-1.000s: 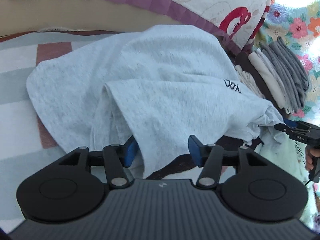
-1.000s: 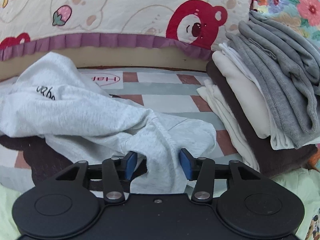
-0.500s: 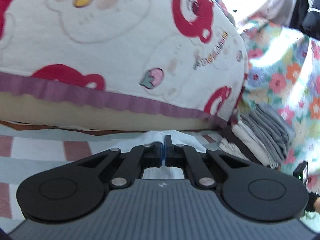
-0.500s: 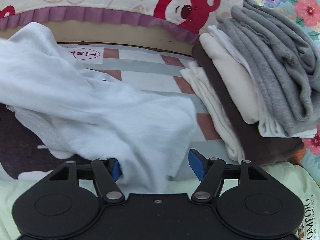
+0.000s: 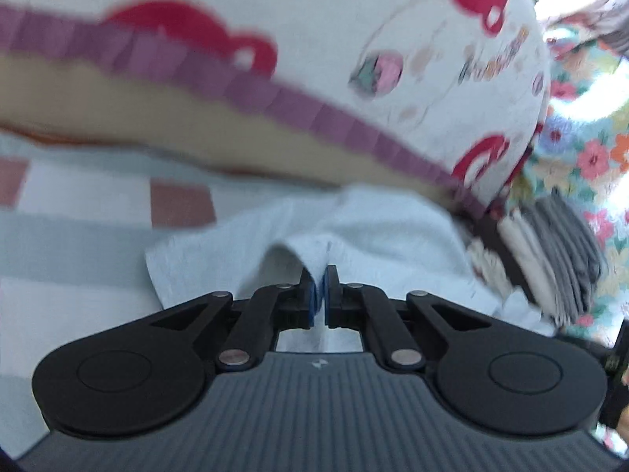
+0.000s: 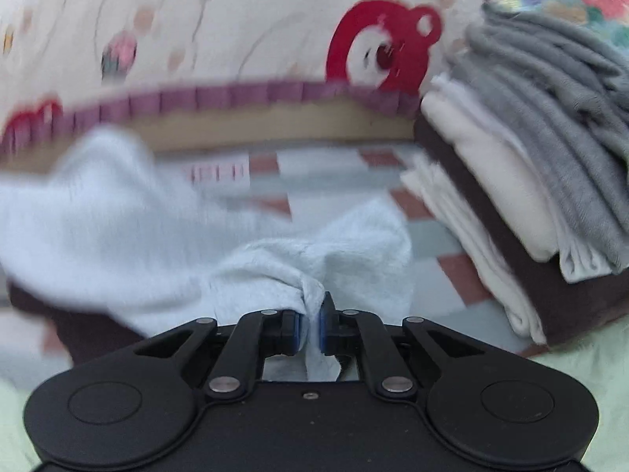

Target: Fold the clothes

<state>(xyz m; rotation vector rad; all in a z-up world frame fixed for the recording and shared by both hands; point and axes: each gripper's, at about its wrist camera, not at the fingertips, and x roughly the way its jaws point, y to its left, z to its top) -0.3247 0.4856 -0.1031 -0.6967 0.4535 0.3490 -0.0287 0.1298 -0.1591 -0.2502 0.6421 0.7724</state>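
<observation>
Checked bedding (image 6: pixel 346 173) in pale grey, white and reddish squares is spreading across the middle of both views, with a cream bear-print cushion (image 6: pixel 236 19) edged in purple filling the top. A light grey garment (image 6: pixel 118 236) is lying crumpled on it, centre-left in the right wrist view and centre in the left wrist view. The left gripper (image 5: pixel 319 295) is clenching an edge of that garment between its blue pads. The right gripper (image 6: pixel 310 324) is closing its jaws on a bunched fold of the same cloth, pads already pressing it. A stack of folded clothes (image 6: pixel 530 196), grey on top, cream and dark brown below, is sitting at right
</observation>
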